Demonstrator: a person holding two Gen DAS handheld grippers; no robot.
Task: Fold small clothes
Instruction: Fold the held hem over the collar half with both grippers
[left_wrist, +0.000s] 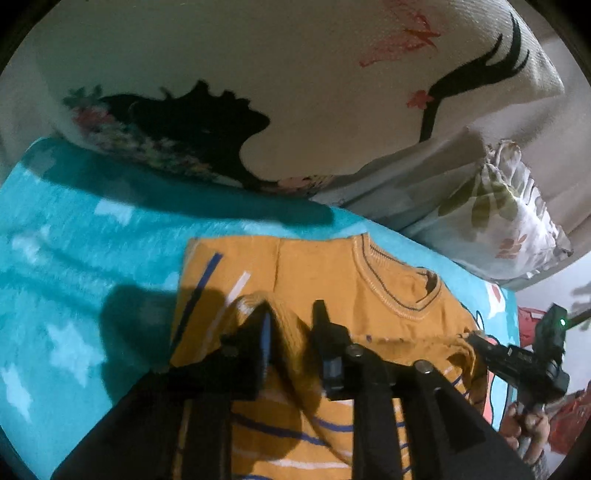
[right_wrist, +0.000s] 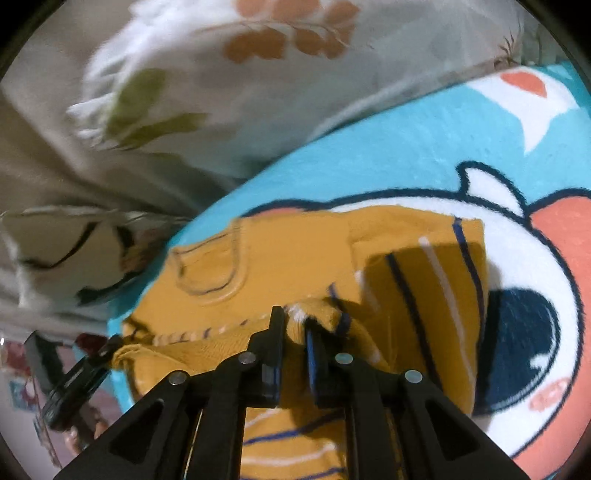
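Observation:
A small mustard-yellow shirt (left_wrist: 325, 269) with blue and white stripes lies on a turquoise blanket (left_wrist: 74, 240), sleeves folded inward and neckline toward the pillows. My left gripper (left_wrist: 291, 314) is shut on a raised fold of the shirt's lower part. My right gripper (right_wrist: 295, 321) is shut on another bunch of the same shirt (right_wrist: 295, 251) and lifts it over the body. The right gripper also shows in the left wrist view (left_wrist: 476, 338) at the shirt's right edge. The left gripper shows in the right wrist view (right_wrist: 110, 345) at the shirt's left edge.
A large cream pillow (left_wrist: 295, 92) with a black silhouette print lies beyond the shirt. A leaf-print pillow (left_wrist: 498, 218) lies to the right. The blanket has a white and orange cartoon print (right_wrist: 535, 258). Red items (left_wrist: 532, 317) lie past the bed's edge.

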